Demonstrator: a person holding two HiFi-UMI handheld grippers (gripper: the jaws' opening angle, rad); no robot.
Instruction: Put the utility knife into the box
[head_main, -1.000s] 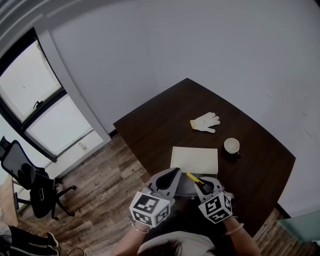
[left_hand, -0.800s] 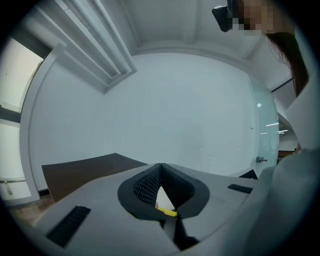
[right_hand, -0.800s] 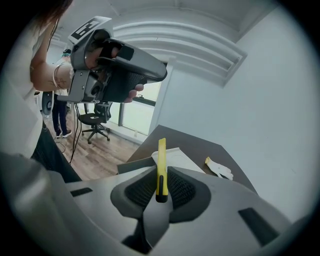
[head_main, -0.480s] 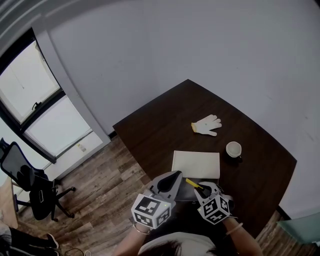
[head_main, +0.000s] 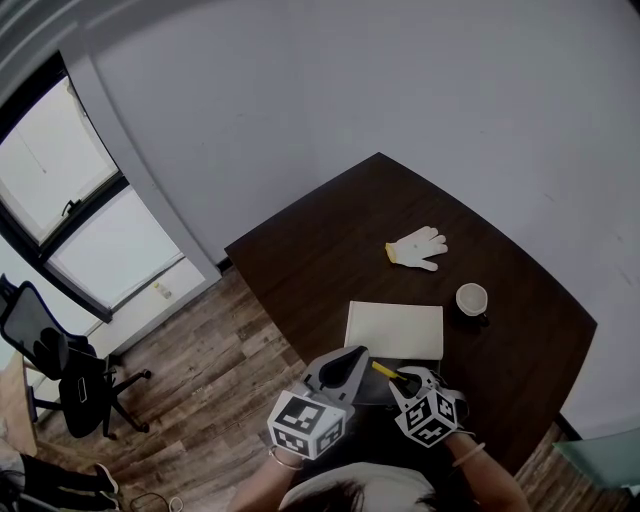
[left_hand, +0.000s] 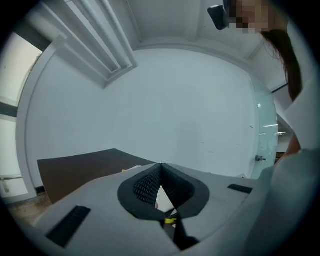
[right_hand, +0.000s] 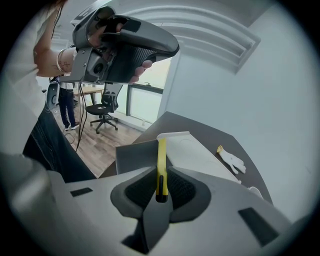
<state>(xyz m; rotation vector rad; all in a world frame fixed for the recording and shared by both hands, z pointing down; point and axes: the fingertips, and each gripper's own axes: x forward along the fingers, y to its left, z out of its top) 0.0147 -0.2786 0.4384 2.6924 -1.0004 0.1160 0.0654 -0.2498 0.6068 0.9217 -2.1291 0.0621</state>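
Dark table (head_main: 320, 250) holds the box (right_hand: 131, 155) just beyond the right gripper (right_hand: 161, 175), whose jaws pinch the utility knife (right_hand: 161, 155) (yellow). Left gripper (left_hand: 161, 166) has its jaws pressed together, empty.

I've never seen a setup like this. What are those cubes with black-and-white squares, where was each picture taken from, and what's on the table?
No robot here: a person holds a two-jaw gripper in each hand, and the patterned cubes are parts of those grippers. The view from above comes from a camera on the person's head; the other two come from cameras riding on each gripper, looking along its jaws. On the dark table lie a white glove, a cup and a grey box with what looks like its white lid. The right gripper is shut on a yellow utility knife, pointing toward the box. The left gripper is shut, holding nothing.
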